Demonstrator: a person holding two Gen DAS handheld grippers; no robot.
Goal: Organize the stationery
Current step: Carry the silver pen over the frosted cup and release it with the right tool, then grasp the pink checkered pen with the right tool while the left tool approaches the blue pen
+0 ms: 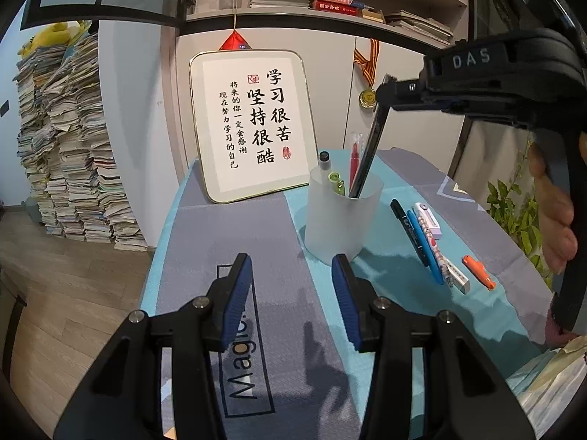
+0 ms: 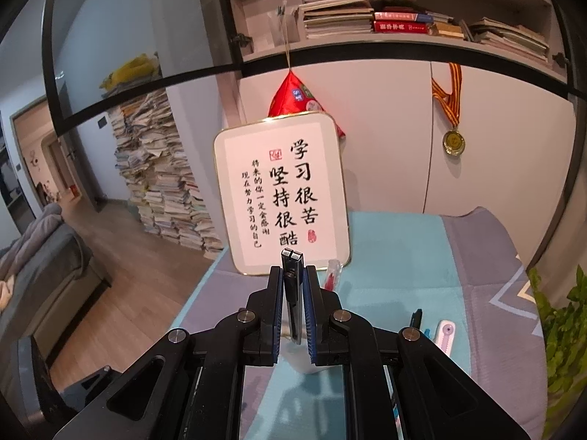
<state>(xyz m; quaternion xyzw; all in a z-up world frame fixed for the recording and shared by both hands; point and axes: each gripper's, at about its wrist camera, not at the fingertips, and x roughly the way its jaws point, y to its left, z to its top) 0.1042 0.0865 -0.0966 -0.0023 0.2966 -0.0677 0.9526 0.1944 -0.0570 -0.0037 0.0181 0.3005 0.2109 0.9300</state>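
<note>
A frosted white pen cup [image 1: 343, 220] stands on the table mat and holds a black marker [image 1: 324, 159], a green pen [image 1: 336, 180] and a red pen [image 1: 354, 157]. My right gripper [image 2: 292, 275] is shut on a black utility knife [image 2: 292, 286]; in the left wrist view the knife [image 1: 368, 150] hangs upright with its lower end inside the cup. My left gripper [image 1: 291, 286] is open and empty, low over the mat just in front of the cup. Right of the cup lie a black pen [image 1: 407, 229], a blue pen [image 1: 425, 253], a patterned pen [image 1: 440, 253], a correction tape [image 1: 427, 218] and an orange item [image 1: 478, 271].
A framed calligraphy board [image 1: 253, 124] leans against the white cabinet behind the cup. A green plant [image 1: 521, 212] stands at the table's right edge. A tall stack of papers [image 1: 69, 161] stands on the floor at left. Shelves with books are above.
</note>
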